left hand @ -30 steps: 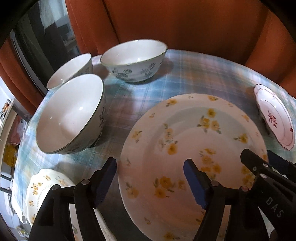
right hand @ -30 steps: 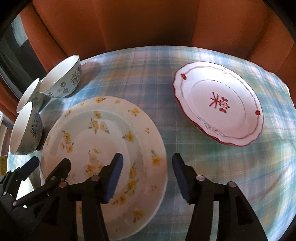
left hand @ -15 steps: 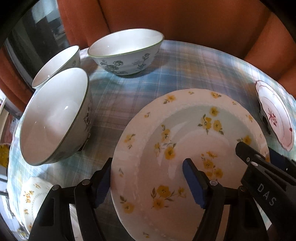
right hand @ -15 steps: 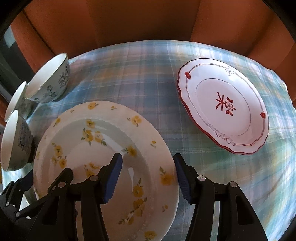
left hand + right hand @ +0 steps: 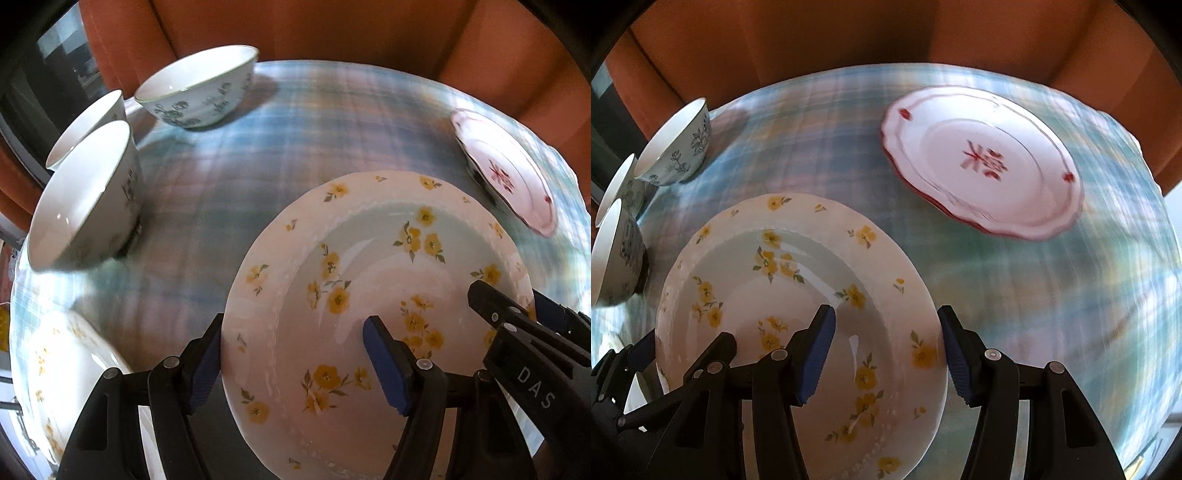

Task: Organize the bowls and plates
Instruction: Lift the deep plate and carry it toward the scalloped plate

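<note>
As both tongs straddle the yellow-flowered plate (image 5: 373,280), left gripper (image 5: 295,365), right gripper (image 5: 886,354), jaws apart; bowls (image 5: 195,86) empty

In the left wrist view, white capital letters "DAS" are printed on the black plastic body of the right claw (image 5: 532,314), at about four o'clock in that view. The white scalloped plate with a red rim (image 5: 982,162), at about one o'clock in the right wrist view, bears a red character-like sign at its centre; too blurred to read.
</note>
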### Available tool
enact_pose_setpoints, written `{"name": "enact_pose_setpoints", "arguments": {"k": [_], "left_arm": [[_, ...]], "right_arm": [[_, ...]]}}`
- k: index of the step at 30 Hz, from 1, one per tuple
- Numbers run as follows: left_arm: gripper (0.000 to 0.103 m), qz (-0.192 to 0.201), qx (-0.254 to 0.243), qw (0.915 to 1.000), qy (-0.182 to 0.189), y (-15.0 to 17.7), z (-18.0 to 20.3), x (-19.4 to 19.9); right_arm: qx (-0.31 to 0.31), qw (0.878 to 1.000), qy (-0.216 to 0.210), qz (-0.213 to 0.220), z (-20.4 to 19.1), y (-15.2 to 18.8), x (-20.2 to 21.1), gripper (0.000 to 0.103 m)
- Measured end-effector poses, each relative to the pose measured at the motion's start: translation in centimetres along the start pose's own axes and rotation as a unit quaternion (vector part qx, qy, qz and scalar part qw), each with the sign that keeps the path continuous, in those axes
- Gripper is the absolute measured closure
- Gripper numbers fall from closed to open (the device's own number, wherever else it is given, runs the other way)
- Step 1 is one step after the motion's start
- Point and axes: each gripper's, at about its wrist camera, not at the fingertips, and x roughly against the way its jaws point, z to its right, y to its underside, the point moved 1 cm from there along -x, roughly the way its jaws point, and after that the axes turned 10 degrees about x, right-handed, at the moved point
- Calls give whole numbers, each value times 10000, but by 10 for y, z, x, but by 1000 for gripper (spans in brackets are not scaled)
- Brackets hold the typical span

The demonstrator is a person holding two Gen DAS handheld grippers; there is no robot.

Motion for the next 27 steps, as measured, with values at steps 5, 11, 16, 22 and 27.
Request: {"name": "enact_pose_setpoints", "arguments": {"k": [5, 11, 16, 22, 27], "left_arm": [[30, -219, -72, 9996, 150, 19, 15, 6], [34, -208, -10, 9997, 148, 26, 21, 9], [36, -152, -11, 9998, 88, 26, 17, 10], [29, 28, -67, 10000, 60, 31, 19, 11], [28, -71, -168, 9998, 59, 29, 21, 12]], "right_arm": [[-151, 9998, -32, -112, 19, 25, 10, 43], [-187, 9994, -263, -126, 35, 44, 16, 43], [55, 9991, -391, -178, 33, 45, 9, 43], [41, 9983, -567, -84, 39, 44, 6, 43], [56, 9984, -534, -181, 40, 41, 7, 43]]}}
